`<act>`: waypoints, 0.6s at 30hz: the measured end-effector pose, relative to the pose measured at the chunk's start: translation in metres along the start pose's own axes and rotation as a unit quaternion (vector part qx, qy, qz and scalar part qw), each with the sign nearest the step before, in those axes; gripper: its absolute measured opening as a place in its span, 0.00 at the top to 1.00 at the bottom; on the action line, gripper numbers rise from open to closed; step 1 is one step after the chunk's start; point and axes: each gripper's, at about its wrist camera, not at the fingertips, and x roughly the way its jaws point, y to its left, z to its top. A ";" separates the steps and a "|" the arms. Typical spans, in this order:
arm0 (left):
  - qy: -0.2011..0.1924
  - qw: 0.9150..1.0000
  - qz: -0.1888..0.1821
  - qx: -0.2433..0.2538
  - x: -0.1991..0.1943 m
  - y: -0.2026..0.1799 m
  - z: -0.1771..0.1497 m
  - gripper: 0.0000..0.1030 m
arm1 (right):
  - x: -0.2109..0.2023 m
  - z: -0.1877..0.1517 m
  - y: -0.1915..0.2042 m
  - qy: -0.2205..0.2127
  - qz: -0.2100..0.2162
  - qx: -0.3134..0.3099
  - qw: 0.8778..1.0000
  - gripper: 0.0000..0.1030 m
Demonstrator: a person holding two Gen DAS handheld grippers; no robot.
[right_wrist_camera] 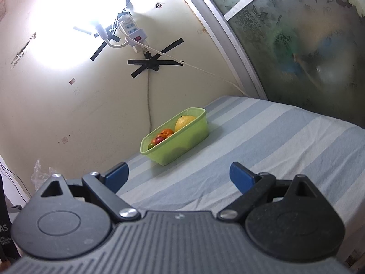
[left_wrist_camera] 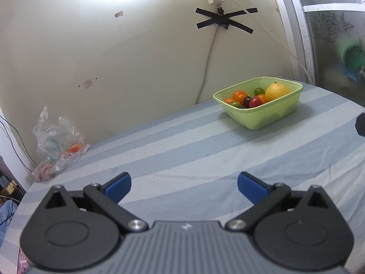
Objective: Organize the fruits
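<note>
Fruits sit heaped in a pale green rectangular plastic tub on the far right of the striped blue-grey cloth surface, close to the cream wall. I count a large yellow lemon-like fruit at the tub's far end, small orange fruits, a red one, a dark one and small green ones; a few are half hidden behind the rim.

Left gripper: blue-padded fingers spread apart, holding nothing, hovering over the near surface, well apart from the tub. Right gripper: fingers likewise apart and empty, tub ahead and slightly left.

Handling, my judgement: the fruits look smooth, round and glossy, so likely to roll or slip; I would pinch each across its widest middle. The yellow one needs the widest opening. The tub looks light and could slide if nudged.

A crumpled clear plastic bag lies at the far left edge.
</note>
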 end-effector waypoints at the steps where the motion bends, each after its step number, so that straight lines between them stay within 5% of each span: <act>1: 0.000 1.000 0.000 0.000 0.000 0.000 0.000 0.00 | 0.000 0.000 0.000 0.000 0.000 0.000 1.000 0.06; 18: 0.008 1.000 -0.009 -0.002 0.001 -0.003 -0.003 0.00 | 0.001 0.000 -0.001 0.001 0.002 -0.003 1.000 0.06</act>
